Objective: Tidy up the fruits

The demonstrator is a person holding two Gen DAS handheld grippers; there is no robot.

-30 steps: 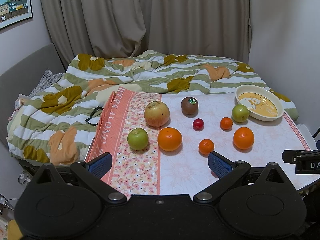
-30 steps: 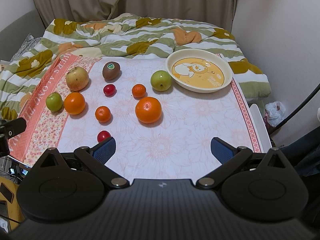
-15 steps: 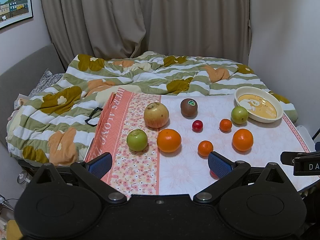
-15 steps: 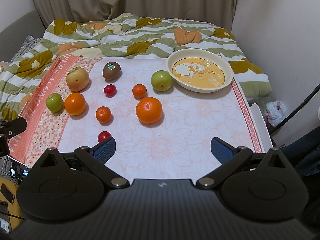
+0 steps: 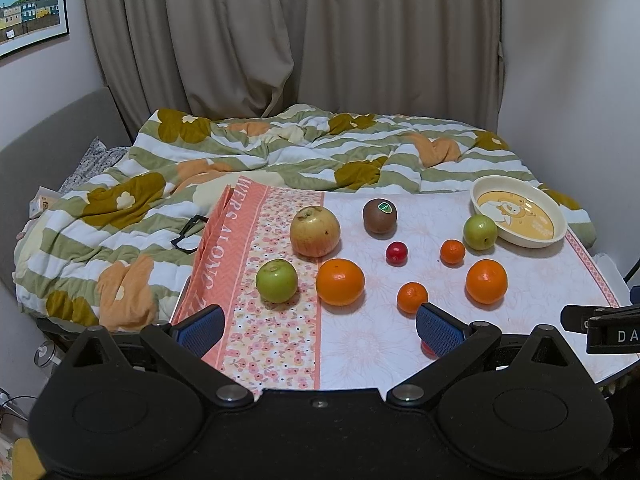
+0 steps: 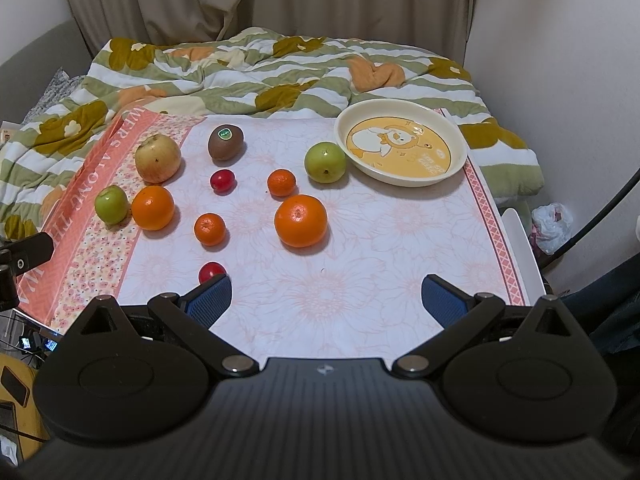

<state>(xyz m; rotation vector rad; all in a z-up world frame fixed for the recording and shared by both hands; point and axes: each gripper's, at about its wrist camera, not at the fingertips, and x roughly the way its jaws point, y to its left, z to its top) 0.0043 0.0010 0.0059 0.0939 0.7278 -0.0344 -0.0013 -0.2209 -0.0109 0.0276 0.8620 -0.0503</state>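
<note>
Several fruits lie on a pink floral tablecloth. A yellow apple, a kiwi, two green apples, two big oranges, two mandarins and two small red fruits are spread out. An empty cream plate sits at the far right. My left gripper and right gripper hover open over the near edge, holding nothing.
A striped flowered quilt covers the bed behind the table, with black glasses on it. Curtains and walls close the back and right. The right gripper's body shows at the right edge of the left wrist view.
The left gripper has drawn back slightly, so the fruits look a little smaller. The right gripper has edged slightly left. No fruit has moved.
</note>
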